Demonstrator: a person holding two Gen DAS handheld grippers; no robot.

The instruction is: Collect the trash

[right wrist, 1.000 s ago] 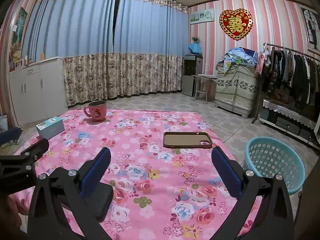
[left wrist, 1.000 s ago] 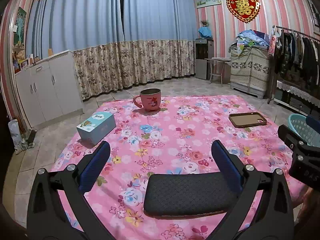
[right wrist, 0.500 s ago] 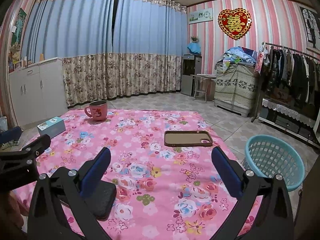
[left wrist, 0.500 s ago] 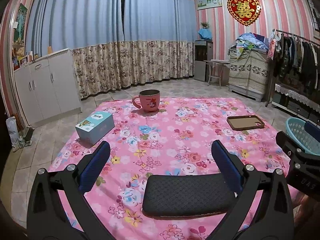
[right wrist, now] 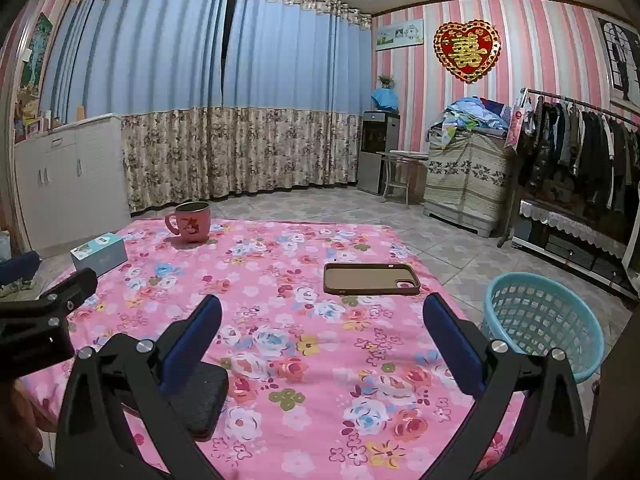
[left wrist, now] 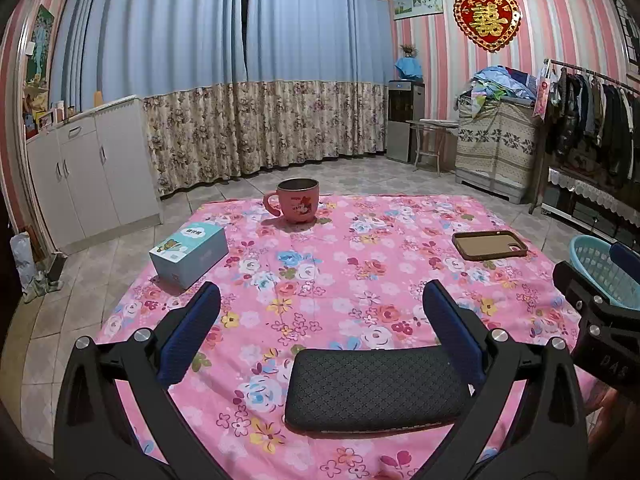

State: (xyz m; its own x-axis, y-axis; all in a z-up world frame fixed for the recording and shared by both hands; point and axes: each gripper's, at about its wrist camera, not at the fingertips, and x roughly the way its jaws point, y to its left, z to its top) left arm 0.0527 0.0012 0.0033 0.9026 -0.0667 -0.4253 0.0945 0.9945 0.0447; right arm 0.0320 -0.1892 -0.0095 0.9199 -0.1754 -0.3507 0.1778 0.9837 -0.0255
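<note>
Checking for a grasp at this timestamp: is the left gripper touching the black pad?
Cannot tell. In the left wrist view the open left gripper frames the black pad, whose right end runs behind the right finger, hiding any contact.

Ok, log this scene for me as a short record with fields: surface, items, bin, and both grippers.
surface: table under pink floral cloth
items: pink cartoon mug; light blue cardboard box; brown phone case; black textured pad
bin: turquoise plastic mesh basket on the floor, right of the table
left gripper: open, holding nothing, above the black pad
right gripper: open, holding nothing
</note>
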